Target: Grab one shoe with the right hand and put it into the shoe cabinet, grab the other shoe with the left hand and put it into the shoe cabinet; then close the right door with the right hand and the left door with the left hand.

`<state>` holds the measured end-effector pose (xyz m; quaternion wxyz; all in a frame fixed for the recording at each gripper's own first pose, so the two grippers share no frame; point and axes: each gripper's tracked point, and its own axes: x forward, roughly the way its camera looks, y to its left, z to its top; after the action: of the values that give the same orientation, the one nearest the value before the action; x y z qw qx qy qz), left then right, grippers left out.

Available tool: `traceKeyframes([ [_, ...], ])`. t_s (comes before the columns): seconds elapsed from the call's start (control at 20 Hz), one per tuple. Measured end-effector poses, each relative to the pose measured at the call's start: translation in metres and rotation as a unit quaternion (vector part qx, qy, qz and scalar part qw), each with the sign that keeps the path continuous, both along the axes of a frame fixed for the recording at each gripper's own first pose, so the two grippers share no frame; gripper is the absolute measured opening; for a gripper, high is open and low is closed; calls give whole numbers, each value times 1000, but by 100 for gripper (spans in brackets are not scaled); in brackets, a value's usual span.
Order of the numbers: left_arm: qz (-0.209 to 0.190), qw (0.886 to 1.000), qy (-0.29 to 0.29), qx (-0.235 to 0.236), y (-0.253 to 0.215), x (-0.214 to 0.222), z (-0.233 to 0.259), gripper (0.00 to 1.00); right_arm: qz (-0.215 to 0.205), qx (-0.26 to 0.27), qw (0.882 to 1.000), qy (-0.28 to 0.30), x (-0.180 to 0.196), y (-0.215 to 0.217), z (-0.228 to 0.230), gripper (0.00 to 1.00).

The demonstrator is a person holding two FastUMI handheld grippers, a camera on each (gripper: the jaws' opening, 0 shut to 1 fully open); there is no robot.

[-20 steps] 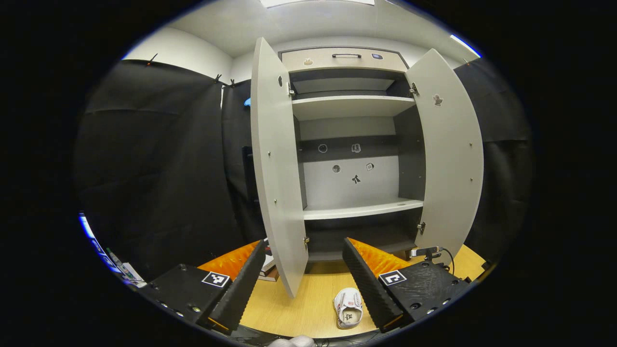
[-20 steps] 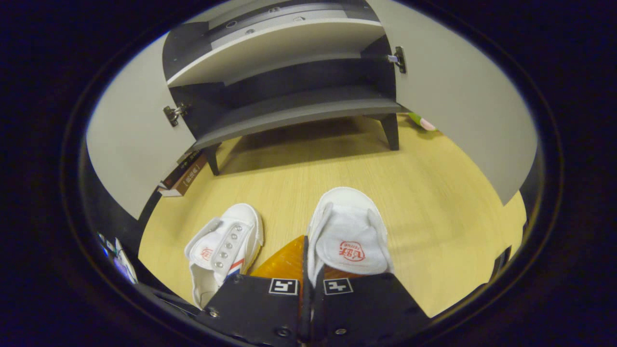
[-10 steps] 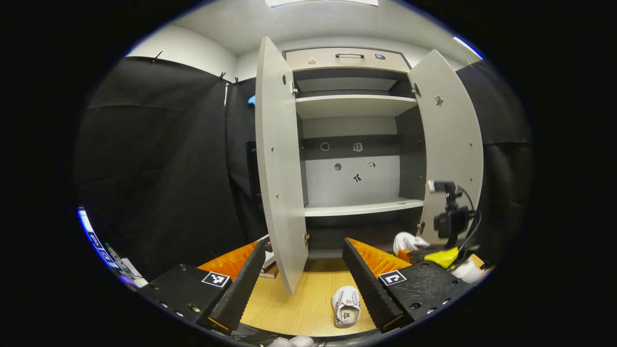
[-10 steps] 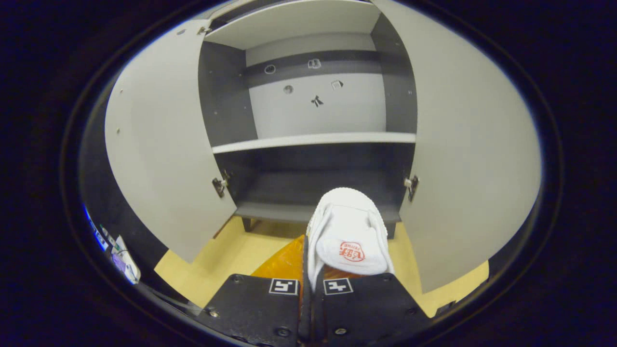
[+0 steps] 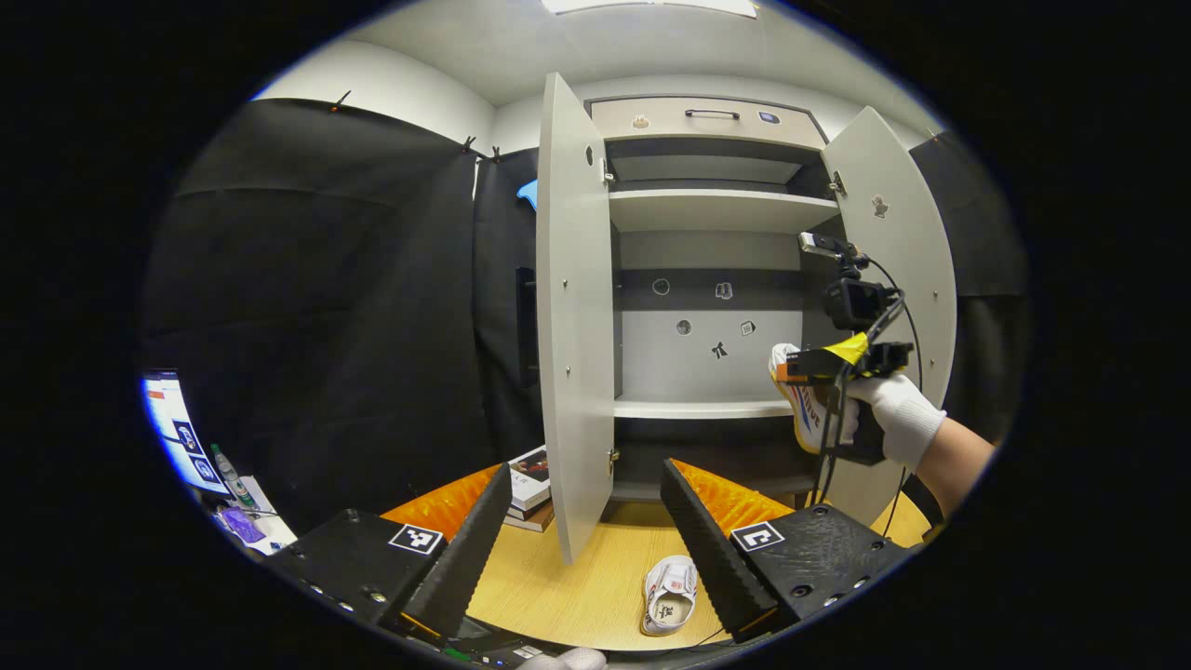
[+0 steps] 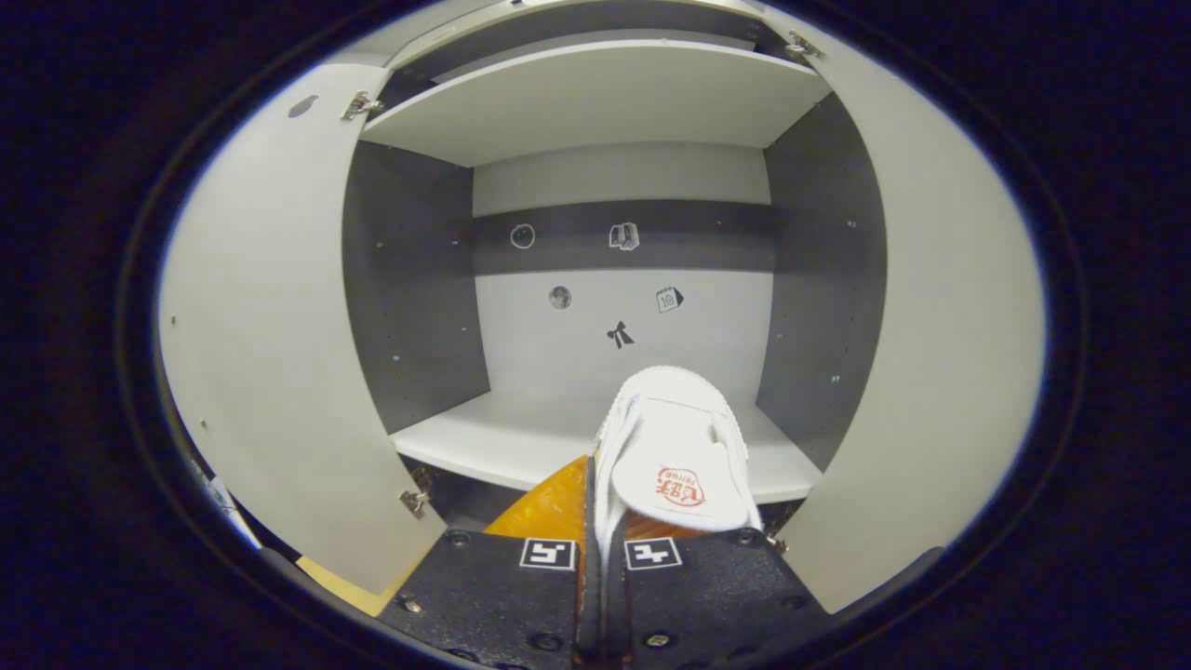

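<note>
Looking into the open shoe cabinet [image 5: 707, 279] past the left gripper [image 5: 586, 530], its fingers spread wide.

Standing with both doors swung out: left door [image 5: 572, 316], right door [image 5: 893, 279]. Lying on the wooden floor [image 5: 577, 586] between the fingers, one white shoe [image 5: 672, 594], untouched. Hovering in front of the middle shelf [image 5: 698, 408], a gloved hand [image 5: 898, 414] with the right gripper [image 5: 823, 368] carrying the other shoe [image 5: 802, 405]. Resting beside the left door, stacked books [image 5: 530, 484].
</note>
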<state>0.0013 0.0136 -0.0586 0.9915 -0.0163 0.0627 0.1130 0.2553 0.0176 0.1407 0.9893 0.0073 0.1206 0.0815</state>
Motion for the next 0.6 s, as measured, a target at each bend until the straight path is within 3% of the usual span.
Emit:
traceKeyframes([
  [0.35,23,1000,-6,8,-3,-6,9,96,-12,-39,999,35,108,7,3,6],
  [0.6,20,1000,-1,14,-8,-5,10,97,-19,-63,993,94,154,9,-25,6],
])
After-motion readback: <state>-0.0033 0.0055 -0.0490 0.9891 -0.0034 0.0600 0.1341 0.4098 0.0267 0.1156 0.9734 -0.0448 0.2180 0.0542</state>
